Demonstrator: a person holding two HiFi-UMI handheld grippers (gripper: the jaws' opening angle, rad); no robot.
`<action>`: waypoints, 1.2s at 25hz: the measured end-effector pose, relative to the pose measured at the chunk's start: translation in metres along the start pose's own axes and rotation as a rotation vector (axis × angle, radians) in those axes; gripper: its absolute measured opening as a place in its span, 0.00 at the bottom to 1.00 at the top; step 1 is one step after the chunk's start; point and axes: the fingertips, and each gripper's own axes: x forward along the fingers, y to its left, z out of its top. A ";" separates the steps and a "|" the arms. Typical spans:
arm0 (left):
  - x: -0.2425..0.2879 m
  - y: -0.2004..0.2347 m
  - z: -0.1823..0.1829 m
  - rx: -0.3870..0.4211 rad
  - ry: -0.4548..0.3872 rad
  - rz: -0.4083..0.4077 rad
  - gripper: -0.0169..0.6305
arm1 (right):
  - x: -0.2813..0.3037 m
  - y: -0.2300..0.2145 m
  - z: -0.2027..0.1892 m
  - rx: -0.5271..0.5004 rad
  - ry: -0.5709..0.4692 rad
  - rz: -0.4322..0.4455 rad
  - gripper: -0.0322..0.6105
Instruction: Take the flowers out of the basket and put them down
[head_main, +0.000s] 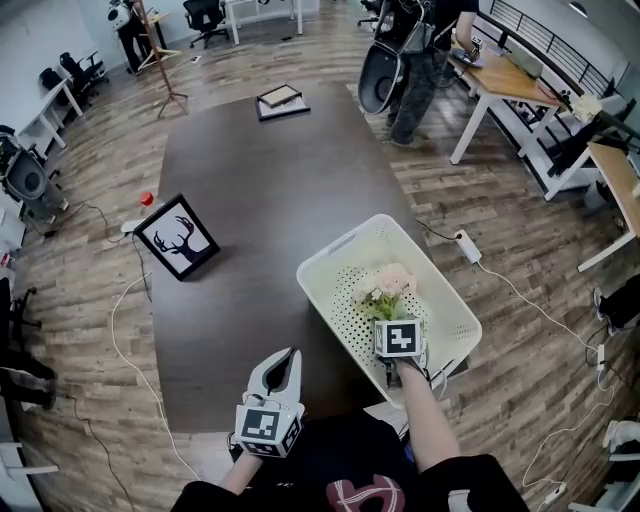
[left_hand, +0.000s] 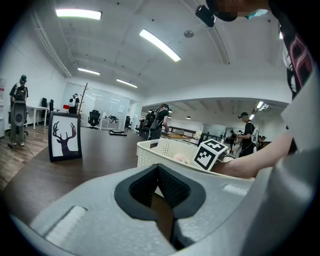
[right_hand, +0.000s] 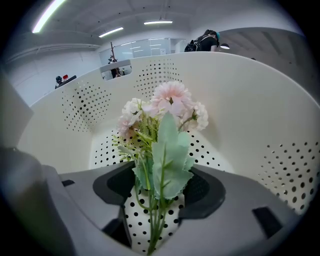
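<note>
A bunch of pink and white flowers (head_main: 390, 288) with green leaves lies in the white perforated basket (head_main: 338, 252) at the table's near right corner. My right gripper (head_main: 396, 322) reaches down into the basket. In the right gripper view the flowers (right_hand: 167, 107) rise in front of the basket wall (right_hand: 250, 100). Their stems and a leaf pass between the jaws of the right gripper (right_hand: 157, 202), with gaps on both sides. My left gripper (head_main: 290, 356) hovers over the table's near edge, left of the basket, shut and empty. The left gripper (left_hand: 160, 192) looks toward the basket (left_hand: 160, 149).
A framed deer picture (head_main: 178, 238) stands on the dark table (head_main: 270, 160) to the left; it also shows as the deer picture (left_hand: 65, 136). Another frame (head_main: 282, 100) lies at the far end. A person (head_main: 415, 70) stands beyond. A power strip (head_main: 467, 246) lies on the floor.
</note>
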 end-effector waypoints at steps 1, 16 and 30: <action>0.000 0.000 0.000 0.000 0.000 0.001 0.04 | 0.000 0.000 0.000 0.000 -0.001 0.001 0.48; -0.003 0.002 -0.001 -0.001 -0.013 0.014 0.04 | -0.002 -0.004 0.003 0.059 -0.019 0.009 0.16; -0.006 0.003 0.003 -0.003 -0.027 0.021 0.04 | -0.008 0.003 0.011 0.050 -0.064 0.031 0.15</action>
